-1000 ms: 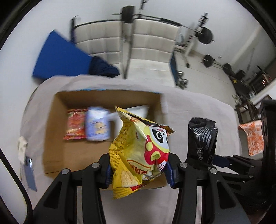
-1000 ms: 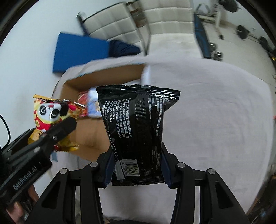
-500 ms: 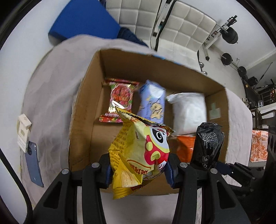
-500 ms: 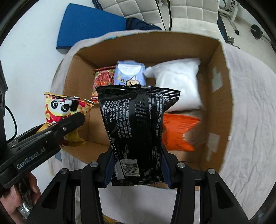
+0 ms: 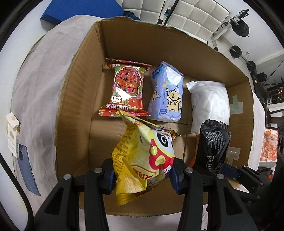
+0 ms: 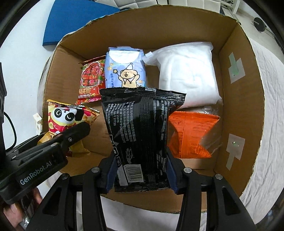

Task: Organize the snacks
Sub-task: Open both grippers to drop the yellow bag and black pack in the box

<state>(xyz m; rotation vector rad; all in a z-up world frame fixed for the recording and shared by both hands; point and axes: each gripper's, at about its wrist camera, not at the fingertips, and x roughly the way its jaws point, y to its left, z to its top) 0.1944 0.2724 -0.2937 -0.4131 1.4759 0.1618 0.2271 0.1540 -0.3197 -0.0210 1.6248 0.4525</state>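
Observation:
My left gripper (image 5: 142,175) is shut on a yellow panda snack bag (image 5: 142,156), held over the near left floor of an open cardboard box (image 5: 74,74). My right gripper (image 6: 141,176) is shut on a black snack bag (image 6: 140,131), hanging over the box's near middle. Inside the box lie a red packet (image 5: 127,88), a light blue bear pack (image 5: 166,94), a white bag (image 5: 209,104) and an orange packet (image 6: 191,131). The black bag (image 5: 213,144) shows at right in the left wrist view, the panda bag (image 6: 69,120) at left in the right wrist view.
The box sits on a table under a pale cloth (image 5: 39,74). A phone (image 5: 26,168) and a small white carton (image 5: 12,135) lie at the table's left edge. Another orange packet (image 5: 270,145) lies outside the box on the right. White chairs (image 5: 195,16) stand behind.
Both grippers have moved forward and down over the box with their bags still held. The box now fills both views and its contents are close below.

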